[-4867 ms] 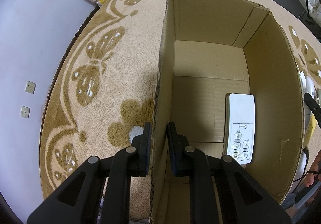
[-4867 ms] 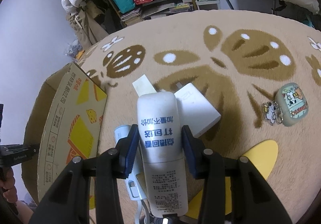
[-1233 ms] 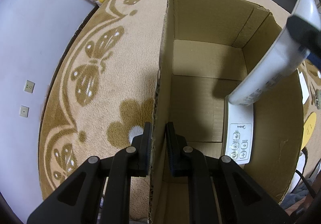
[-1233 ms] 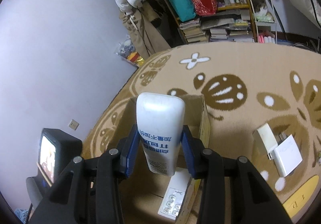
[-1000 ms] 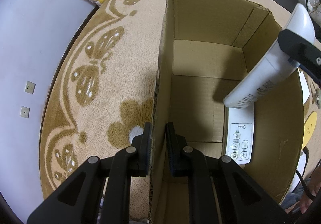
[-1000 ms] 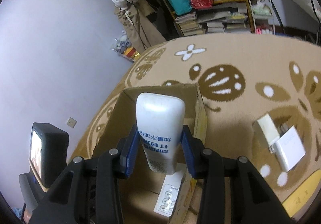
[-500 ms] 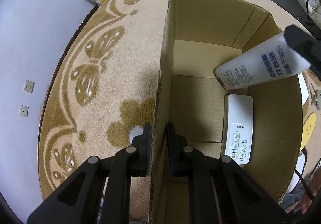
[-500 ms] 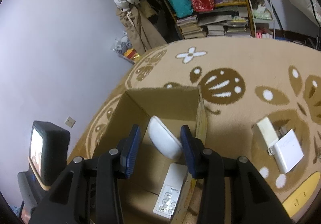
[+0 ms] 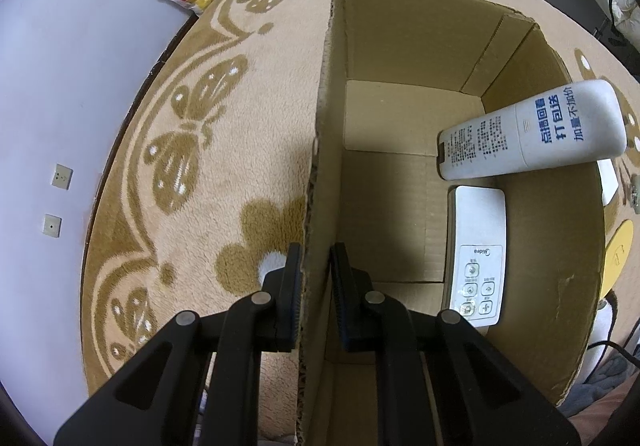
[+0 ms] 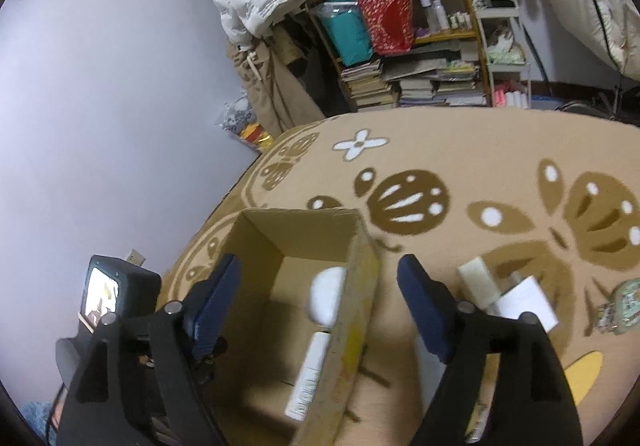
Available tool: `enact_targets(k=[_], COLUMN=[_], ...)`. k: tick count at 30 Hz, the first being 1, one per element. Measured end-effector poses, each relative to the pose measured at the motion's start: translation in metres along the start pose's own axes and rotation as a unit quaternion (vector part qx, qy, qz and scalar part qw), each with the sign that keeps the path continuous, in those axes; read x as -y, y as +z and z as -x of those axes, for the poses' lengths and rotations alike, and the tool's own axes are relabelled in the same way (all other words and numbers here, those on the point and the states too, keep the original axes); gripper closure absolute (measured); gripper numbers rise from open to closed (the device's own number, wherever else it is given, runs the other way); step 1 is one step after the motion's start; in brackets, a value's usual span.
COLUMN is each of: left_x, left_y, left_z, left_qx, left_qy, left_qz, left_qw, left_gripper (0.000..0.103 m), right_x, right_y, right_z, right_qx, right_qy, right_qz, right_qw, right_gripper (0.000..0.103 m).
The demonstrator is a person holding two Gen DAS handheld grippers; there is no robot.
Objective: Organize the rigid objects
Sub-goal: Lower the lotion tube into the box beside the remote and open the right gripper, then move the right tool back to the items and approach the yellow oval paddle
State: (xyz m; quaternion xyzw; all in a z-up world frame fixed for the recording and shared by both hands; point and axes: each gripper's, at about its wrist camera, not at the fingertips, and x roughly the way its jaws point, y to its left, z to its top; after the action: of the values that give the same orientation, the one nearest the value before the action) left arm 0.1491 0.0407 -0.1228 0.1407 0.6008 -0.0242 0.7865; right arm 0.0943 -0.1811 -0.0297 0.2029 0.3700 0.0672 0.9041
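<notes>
Nearest, left gripper point(image 9: 314, 278) clamped on the left wall of the cardboard box point(image 9: 400, 26), one finger outside, one inside. Right gripper point(image 10: 318, 296) spread wide and empty above the box's right wall, its view motion-blurred. Inside the box, flat white remote point(image 9: 478, 250) lying along the right wall, buttons toward the near end. White tube point(image 9: 532, 132) with blue print tilted over the remote's far end, its cap end past the right rim; resting or in mid-air hard to tell. Left half of the box floor bare. Beyond the right wall, on the rug point(image 10: 460, 150), two white blocks point(image 10: 504, 294), partly hidden by the right finger.
</notes>
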Motion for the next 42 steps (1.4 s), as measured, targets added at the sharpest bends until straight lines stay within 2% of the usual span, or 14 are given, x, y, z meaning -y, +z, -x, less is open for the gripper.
enact_targets(k=[9, 18, 25, 30, 35, 42], left_x=[-0.003, -0.003, -0.003, -0.003, -0.003, -0.003], left_y=[0.000, 0.000, -0.001, -0.001, -0.001, -0.001], left_z=[0.002, 0.002, 0.002, 0.002, 0.002, 0.002], left_qx=[0.000, 0.000, 0.000, 0.000, 0.001, 0.000], left_qy=[-0.005, -0.005, -0.004, -0.004, -0.004, -0.003], left_qz=[0.005, 0.005, 0.004, 0.004, 0.003, 0.004], left_qw=[1.0000, 1.0000, 1.0000, 1.0000, 1.0000, 1.0000], left_gripper=[0.090, 0.089, 0.089, 0.089, 0.089, 0.089], right_x=[0.034, 0.082, 0.121, 0.138, 0.151, 0.166], right_y=[-0.015, -0.044, -0.065, -0.073, -0.085, -0.098], right_z=[0.018, 0.024, 0.033, 0.038, 0.034, 0.025], right_qx=[-0.008, -0.028, -0.045, -0.053, -0.080, -0.115], right_qy=[-0.057, -0.110, -0.160, -0.180, -0.216, -0.230], right_qz=[-0.012, -0.068, -0.106, -0.132, -0.145, -0.179], right_qw=[0.998, 0.991, 0.980, 0.973, 0.962, 0.950], right_gripper=[0.015, 0.015, 0.015, 0.015, 0.015, 0.015])
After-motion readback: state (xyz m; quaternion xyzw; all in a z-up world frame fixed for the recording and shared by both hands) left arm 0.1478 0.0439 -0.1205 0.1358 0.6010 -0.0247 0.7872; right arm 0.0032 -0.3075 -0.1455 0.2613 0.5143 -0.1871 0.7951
